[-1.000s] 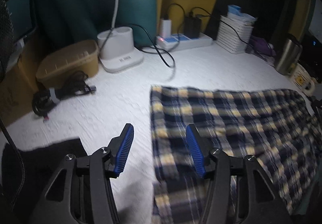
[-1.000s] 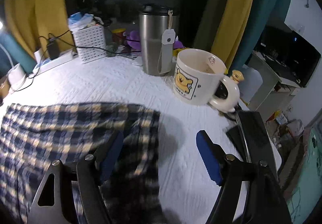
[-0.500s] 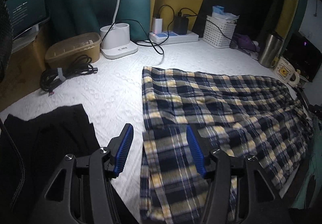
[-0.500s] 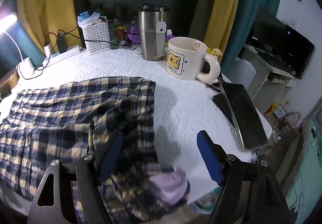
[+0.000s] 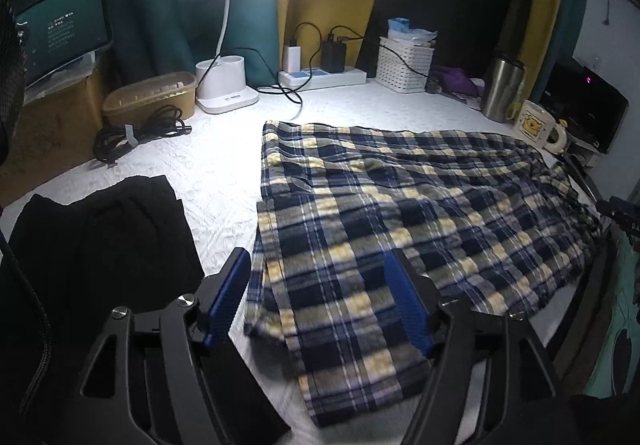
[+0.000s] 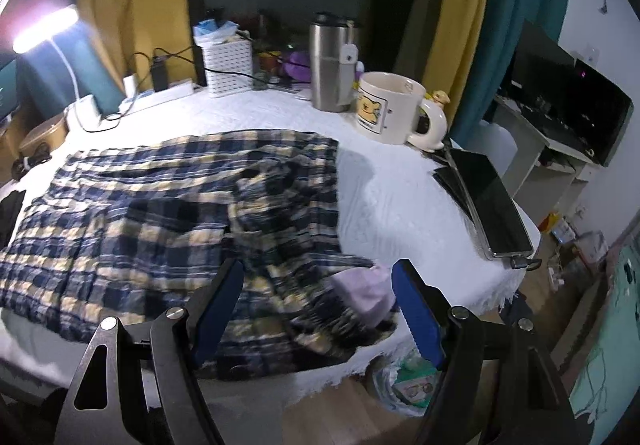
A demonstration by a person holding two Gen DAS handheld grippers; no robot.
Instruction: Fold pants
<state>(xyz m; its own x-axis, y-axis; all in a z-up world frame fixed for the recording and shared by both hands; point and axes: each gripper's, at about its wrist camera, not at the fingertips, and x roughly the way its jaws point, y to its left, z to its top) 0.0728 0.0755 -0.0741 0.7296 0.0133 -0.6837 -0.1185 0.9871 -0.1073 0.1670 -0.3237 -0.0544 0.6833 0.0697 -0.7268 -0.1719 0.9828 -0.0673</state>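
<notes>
In the left wrist view we see the left gripper (image 5: 316, 293) tilted down toward the table, above its near edge. Its jaws are opening and already stand rather wide. The blue pads (image 5: 226, 301) press on nothing. Between them and just ahead we see the near left end of the plaid pants (image 5: 400, 213), which lie flat on the white table cover (image 5: 216, 165) and stretch away to the right of the gripper. The cloth under the jaws is a little blurred, so we cannot tell if a pad brushes it. To the left of the gripper lies a black garment (image 5: 100, 245). Far ahead of it stand a lamp base (image 5: 226, 89), a power strip (image 5: 324, 75) and a white basket (image 5: 404, 63). Far to the right are a steel tumbler (image 5: 502, 89) and a mug (image 5: 536, 125).

In the right wrist view the right gripper (image 6: 318, 297) also points down at a slant over the near table edge. Its jaws are wide apart and hold nothing. Between them lies the crumpled right end of the plaid pants (image 6: 160, 205), with a pale purple lining (image 6: 366, 291) turned outward, just beside the right pad. From here the pants spread to the left of the gripper. Ahead and slightly right stands the mug (image 6: 390, 107), with the steel tumbler (image 6: 330, 63) just beside it. To the right lies a dark tablet (image 6: 490, 205) on the table cover.
</notes>
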